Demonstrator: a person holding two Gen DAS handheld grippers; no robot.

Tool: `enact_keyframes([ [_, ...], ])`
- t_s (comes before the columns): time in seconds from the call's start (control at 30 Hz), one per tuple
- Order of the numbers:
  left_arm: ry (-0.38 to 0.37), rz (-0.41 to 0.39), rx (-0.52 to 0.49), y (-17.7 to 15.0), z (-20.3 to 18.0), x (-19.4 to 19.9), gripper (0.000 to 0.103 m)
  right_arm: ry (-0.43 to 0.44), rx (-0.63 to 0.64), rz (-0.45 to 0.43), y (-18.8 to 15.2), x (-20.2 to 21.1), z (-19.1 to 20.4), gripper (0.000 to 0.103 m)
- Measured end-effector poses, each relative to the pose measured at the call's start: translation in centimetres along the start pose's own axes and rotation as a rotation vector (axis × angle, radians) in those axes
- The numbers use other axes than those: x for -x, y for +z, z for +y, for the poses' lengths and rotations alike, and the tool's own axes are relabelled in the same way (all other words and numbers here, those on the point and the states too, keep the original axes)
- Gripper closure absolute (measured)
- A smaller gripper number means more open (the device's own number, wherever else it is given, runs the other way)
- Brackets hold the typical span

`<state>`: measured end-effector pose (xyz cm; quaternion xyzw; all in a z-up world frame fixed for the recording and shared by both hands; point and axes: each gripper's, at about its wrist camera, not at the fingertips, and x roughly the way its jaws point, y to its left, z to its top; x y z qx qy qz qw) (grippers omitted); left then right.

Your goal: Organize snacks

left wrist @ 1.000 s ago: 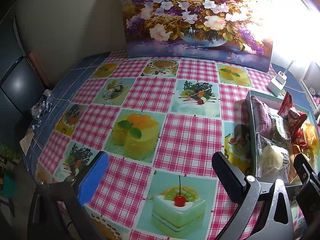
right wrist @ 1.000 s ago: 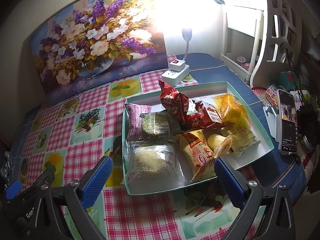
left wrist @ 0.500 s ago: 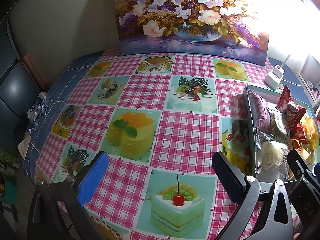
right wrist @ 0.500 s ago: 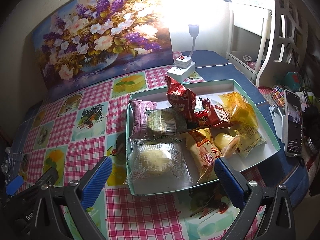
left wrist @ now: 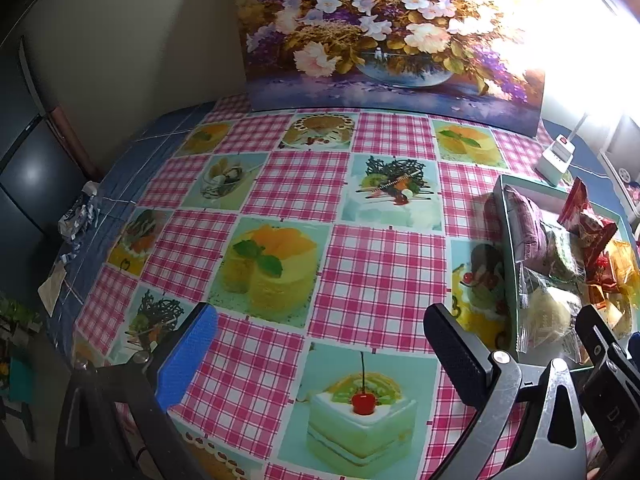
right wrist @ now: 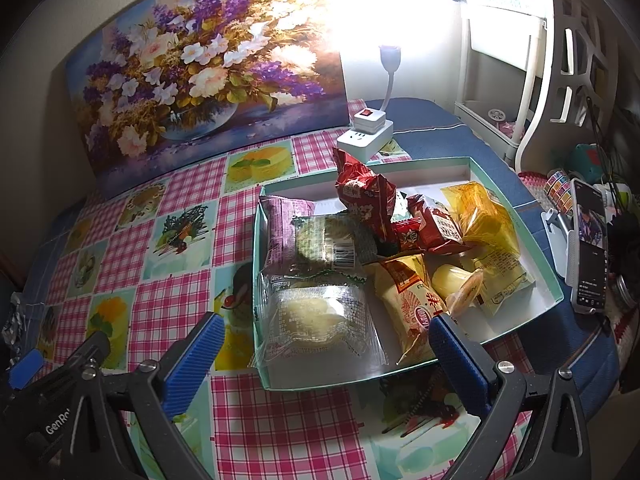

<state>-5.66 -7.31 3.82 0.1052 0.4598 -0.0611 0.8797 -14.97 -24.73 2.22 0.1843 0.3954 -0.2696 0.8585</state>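
Above the checked tablecloth [left wrist: 384, 264], left gripper [left wrist: 320, 352] hovers low, fingers spread wide, holding nothing, aimed toward the flower painting [left wrist: 392, 36] at 12 o'clock. Right gripper [right wrist: 324, 354] also hovers with fingers spread wide and empty, just short of the box's near wall; its black body shows at 4 o'clock in the left wrist view. Teal box [right wrist: 556, 292] sits on the cloth at 3 o'clock of the left gripper, open top, full of snacks: clear-wrapped pastry [right wrist: 316, 320] at near left, green-edged pastry pack [right wrist: 324, 246] behind it lying over a purple pack [right wrist: 280, 224], red bags [right wrist: 364, 196] in the middle, yellow packs [right wrist: 484, 224] at right. White power strip [right wrist: 364, 140] stands beyond the box at 12 o'clock. Phone [right wrist: 590, 248] stands upright at 3 o'clock, apart from the box.
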Motion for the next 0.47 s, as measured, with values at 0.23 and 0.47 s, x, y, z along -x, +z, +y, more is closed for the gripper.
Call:
enact_keyframes([
  [0.23,0.025,-0.027,0.029,0.1,0.6,0.4,0.000,0.004,0.001,0.003,-0.1,-0.1,0.0,0.000],
  [0.47,0.018,-0.039,0.047,0.3,1.1,0.5,0.000,0.004,0.001,0.004,0.0,-0.1,0.0,0.000],
])
